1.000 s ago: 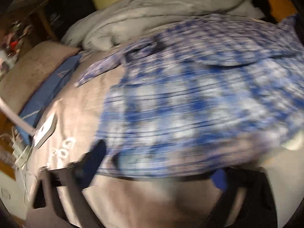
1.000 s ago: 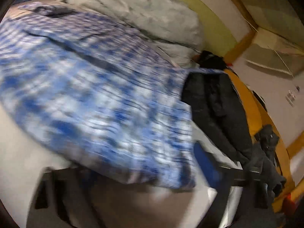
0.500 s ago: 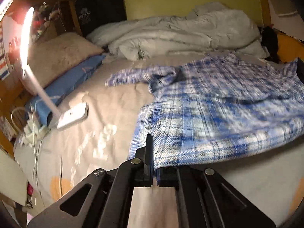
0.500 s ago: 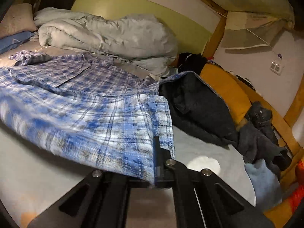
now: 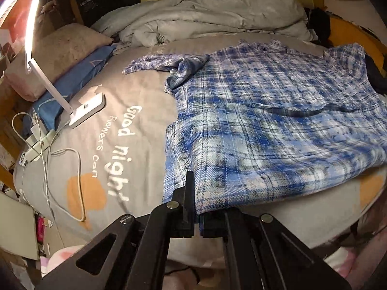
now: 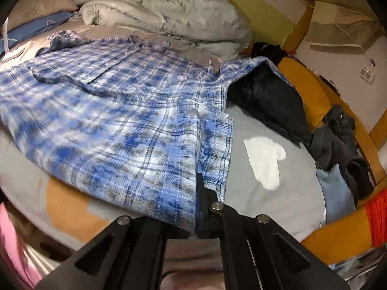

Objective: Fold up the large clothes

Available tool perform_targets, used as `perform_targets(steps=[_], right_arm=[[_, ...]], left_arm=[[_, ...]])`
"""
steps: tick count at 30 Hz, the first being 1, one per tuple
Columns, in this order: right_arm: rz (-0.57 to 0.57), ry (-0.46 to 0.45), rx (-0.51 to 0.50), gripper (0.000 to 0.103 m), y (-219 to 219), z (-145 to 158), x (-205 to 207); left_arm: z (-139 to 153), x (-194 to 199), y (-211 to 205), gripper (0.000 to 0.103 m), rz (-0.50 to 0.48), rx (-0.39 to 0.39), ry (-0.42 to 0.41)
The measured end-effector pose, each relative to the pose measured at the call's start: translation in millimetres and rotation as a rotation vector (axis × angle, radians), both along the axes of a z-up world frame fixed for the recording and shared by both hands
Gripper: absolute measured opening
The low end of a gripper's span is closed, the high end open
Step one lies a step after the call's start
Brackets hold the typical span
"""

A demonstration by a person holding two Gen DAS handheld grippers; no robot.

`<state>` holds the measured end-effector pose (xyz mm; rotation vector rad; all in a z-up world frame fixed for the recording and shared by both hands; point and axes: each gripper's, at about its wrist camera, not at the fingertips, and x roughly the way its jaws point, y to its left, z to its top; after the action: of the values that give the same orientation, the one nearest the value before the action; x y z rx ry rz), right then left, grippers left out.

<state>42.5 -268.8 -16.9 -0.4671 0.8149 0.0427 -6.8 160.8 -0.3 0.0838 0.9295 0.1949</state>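
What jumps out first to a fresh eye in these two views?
The blue plaid shirt spread across the bed, its near hem pinched at one corner by the left claw and at the other by the right claw. Then the lit desk lamp standing on the grey sheet beside the pillows.

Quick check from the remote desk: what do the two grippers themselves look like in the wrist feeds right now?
Both match. The left gripper and right gripper are matte black, with flat angular linkage arms, triangular cutouts and round silver pivot screws. Each ends in narrow, flat black fingers. No cables, markings or sleeves show on either.
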Motion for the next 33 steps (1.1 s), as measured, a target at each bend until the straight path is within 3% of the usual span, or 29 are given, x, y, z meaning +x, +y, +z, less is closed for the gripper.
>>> perform_targets(steps=[4, 9, 13, 21, 33], right_arm=[[-0.014, 0.087, 0.054, 0.002, -10.0, -2.0, 6.9], [-0.055, 0.199, 0.163, 0.002, -17.1, -0.2, 54.1], [-0.071, 0.176, 0.187, 0.002, -12.0, 14.6, 101.5], [-0.09, 0.1, 0.154, 0.002, 8.7, 20.0, 173.9], [-0.145, 0.167, 0.21, 0.002, 5.1, -18.5, 239.3]], left_arm=[[-7.0, 11.8, 1.0, 0.003, -0.001, -0.02, 0.044], [1.6, 51.8, 7.2, 0.003, 0.006, -0.065, 0.045], [13.2, 99.9, 17.4, 0.003, 0.013, -0.08, 0.039], [8.2, 185.1, 26.7, 0.004, 0.032, -0.022, 0.078], [-40.6, 230.6, 42.0, 0.006, 0.08, -0.034, 0.126]])
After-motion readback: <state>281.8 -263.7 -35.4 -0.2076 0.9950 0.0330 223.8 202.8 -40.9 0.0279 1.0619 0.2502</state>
